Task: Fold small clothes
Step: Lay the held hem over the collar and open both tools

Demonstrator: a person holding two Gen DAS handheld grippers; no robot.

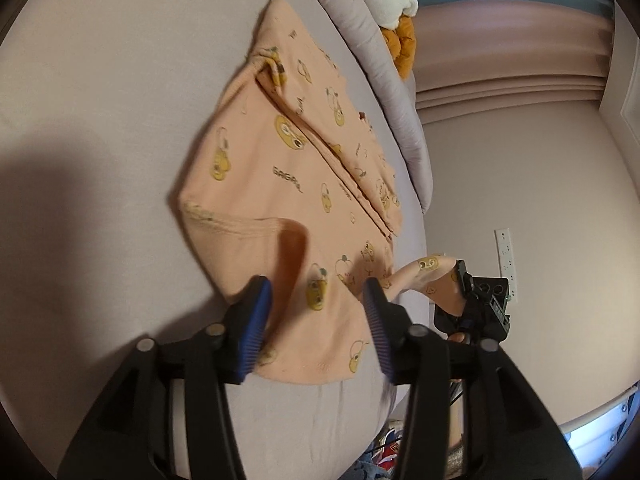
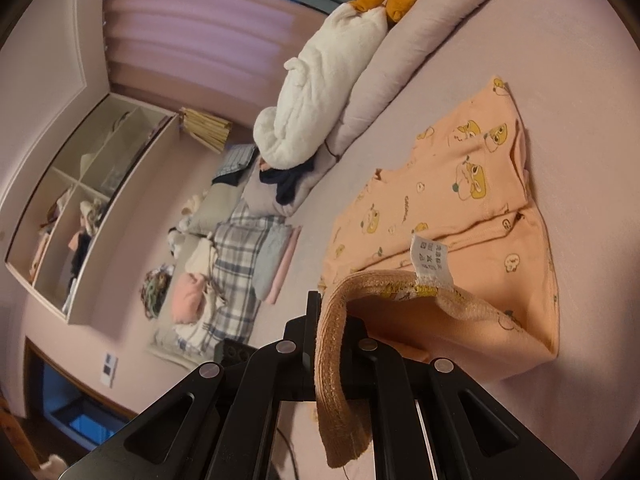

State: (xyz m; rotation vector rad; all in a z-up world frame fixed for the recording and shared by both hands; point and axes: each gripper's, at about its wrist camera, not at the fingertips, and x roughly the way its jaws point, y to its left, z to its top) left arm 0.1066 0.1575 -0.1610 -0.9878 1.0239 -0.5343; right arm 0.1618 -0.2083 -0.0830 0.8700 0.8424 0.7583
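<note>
A small peach garment (image 1: 288, 184) printed with yellow cartoon faces lies on a pale bed sheet (image 1: 100, 120), partly folded, with one layer already turned over along a diagonal seam. In the left wrist view the left gripper (image 1: 318, 304) hangs over the near hem, its blue-padded fingers (image 1: 256, 320) spread apart and holding nothing. The right gripper (image 2: 340, 320) is closed on a ribbed edge of the cloth, near the white care label (image 2: 430, 258), and lifts that corner clear of the bed at about five o'clock from the garment's centre in the left wrist view.

The knit looks light, thin and limp: it drapes over the closed fingers and sags, so it would likely follow any pull and wrinkle easily. The stitched hems and ribbed edge appear the firmest places to pinch; a second hold on the near hem would probably keep the layer flat.

In the left wrist view the garment's long axis runs from roughly five o'clock, nearest the grippers, up to twelve o'clock, where its narrow end points toward a rolled grey bolster (image 1: 360, 20) and a white plush toy (image 2: 320, 92).
</note>
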